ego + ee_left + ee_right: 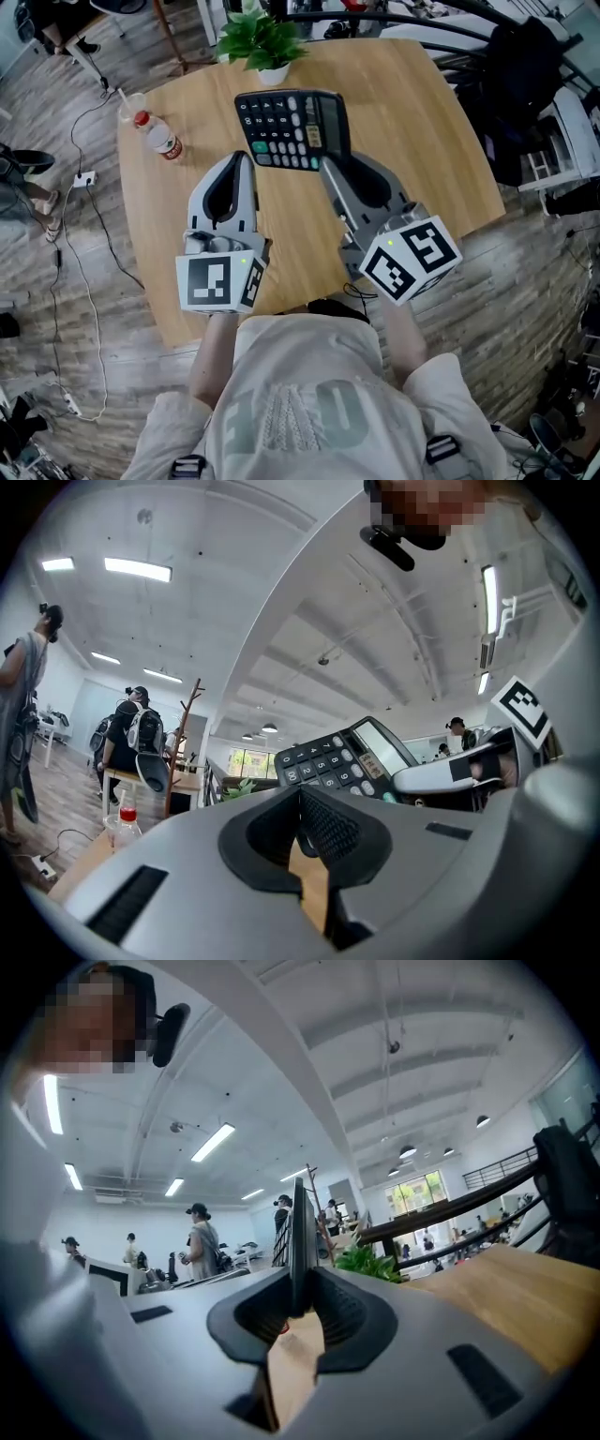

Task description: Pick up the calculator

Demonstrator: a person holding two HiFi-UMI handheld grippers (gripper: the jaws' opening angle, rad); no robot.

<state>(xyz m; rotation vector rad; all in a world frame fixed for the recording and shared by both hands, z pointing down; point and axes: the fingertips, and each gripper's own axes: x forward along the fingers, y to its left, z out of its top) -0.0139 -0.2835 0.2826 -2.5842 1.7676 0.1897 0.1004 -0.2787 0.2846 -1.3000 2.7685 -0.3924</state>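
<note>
While the right claw (pixel 323 161) is clamped narrow on the calculator (pixel 292 127), pads on its near right corner, the right gripper view shows the body edge-on as a thin dark slab btwn the pads, so the grip is across the thickness. That's prob. why the hold sits at the corner: it's the only thin part the pads can span, and the keys and display stay uncovered. The calculator looks to be off the worktop (pixel 422 131), keys up and facing the person, w/ most of its length hanging out beyond the grip, so it could sag or twist at the pads.

The left claw (pixel 246 155) is closed w/ nothing btwn its pads. It sits just beside the calculator's near left corner, not touching as far as I can tell. Seems parked there as a spare support, not as part of the hold.

Outward: a potted plant (pixel 262 42) stands just behind the calculator's far edge, leaves near the display end, so there's little room to push away from the person. A bottle w/ red cap (pixel 161 137) lies to the left, well apart, near the worktop's left edge. Bare wood to the right and on the near side gives the free room, and straight up is clear too.
</note>
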